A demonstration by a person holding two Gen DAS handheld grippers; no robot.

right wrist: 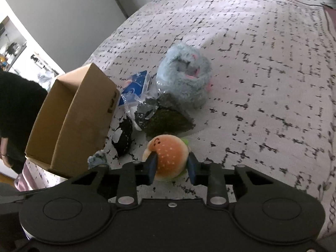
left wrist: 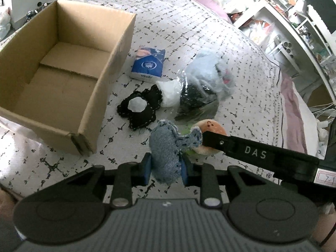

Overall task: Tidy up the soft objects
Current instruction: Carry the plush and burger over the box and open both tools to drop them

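Between the left gripper's (left wrist: pixel 166 169) matt black plastic arms sits a frayed blue denim cloth toy (left wrist: pixel 166 149). Left of it: matt brown corrugated cardboard box (left wrist: pixel 117 67). Ahead: glossy clear plastic bag (left wrist: pixel 201 92) and fuzzy grey plush toy (right wrist: pixel 185 79).

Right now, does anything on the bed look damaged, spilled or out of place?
Nothing looks spilled or broken. The cardboard box sits upright and empty. The denim toy has frayed edges, probably by design. A plastic bag lies crumpled against the grey plush.
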